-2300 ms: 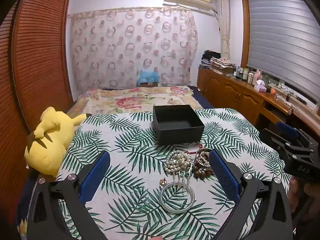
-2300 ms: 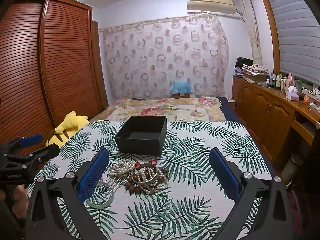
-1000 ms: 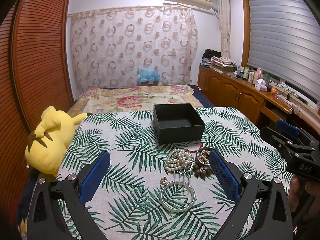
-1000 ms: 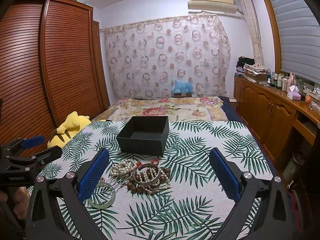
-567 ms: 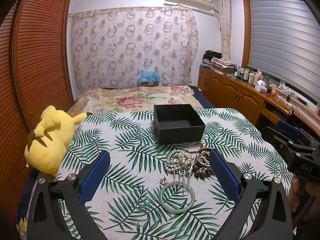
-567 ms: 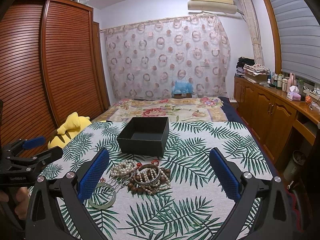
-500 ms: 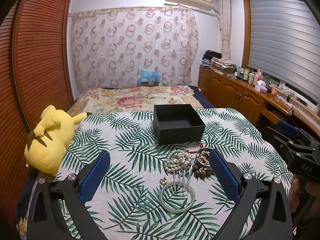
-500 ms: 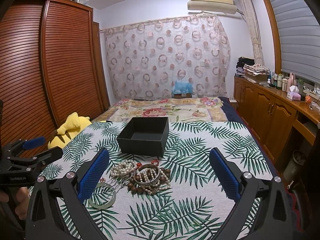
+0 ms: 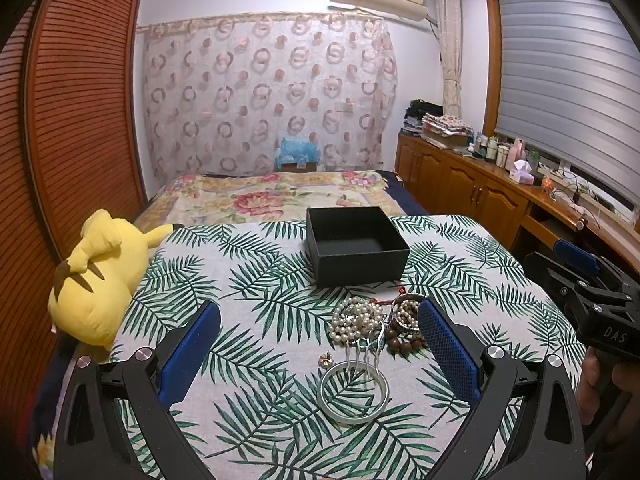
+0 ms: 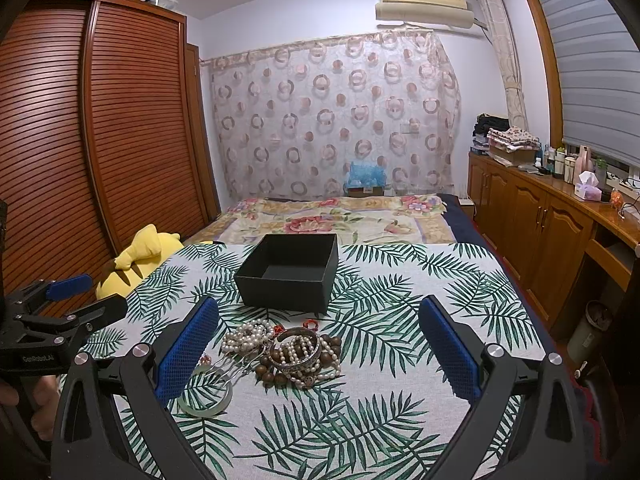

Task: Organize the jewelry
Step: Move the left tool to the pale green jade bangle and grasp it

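**Jewelry heaped before an empty box**

Palm-print bench [image 9: 256,280]: plush toy [image 9: 100,276] at left, left gripper [image 9: 320,344] wide open and empty, jewelry pile [image 10: 280,350] below black box [image 10: 290,276]. Right gripper [image 10: 318,346] likewise. Only the left view shows a small gold charm [image 9: 325,359].

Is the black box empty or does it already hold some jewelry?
Empty. Both views show the box's bare dark floor, and the jewelry lies in a heap on the cloth before it.
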Tool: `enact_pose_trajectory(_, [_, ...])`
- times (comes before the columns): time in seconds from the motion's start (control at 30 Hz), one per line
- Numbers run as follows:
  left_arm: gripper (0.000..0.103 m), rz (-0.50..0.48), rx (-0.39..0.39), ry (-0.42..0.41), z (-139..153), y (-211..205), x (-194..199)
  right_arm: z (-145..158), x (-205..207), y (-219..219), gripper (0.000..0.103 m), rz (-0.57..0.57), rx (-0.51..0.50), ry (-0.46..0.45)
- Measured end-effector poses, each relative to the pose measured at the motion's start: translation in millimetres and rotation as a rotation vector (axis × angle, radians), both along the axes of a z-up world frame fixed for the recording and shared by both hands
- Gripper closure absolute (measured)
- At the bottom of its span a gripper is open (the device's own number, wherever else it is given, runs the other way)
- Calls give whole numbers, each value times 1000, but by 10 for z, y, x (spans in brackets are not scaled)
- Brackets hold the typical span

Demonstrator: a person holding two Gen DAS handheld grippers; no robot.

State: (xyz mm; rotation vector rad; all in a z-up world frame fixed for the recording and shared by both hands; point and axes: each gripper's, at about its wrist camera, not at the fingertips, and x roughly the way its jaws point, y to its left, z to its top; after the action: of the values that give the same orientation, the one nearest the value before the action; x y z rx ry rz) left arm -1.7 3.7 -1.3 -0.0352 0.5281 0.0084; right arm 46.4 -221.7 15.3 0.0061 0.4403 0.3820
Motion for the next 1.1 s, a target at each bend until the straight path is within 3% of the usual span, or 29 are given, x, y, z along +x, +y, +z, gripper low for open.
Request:
enact_pose_trajectory(0.67, [8, 1, -2, 10, -37, -19, 7, 23, -13, 26, 3, 3, 1, 4])
enact_pose_trajectory(1.1, [8, -17, -17, 107, -361, 55, 140, -194, 49, 0, 3, 40, -16, 40])
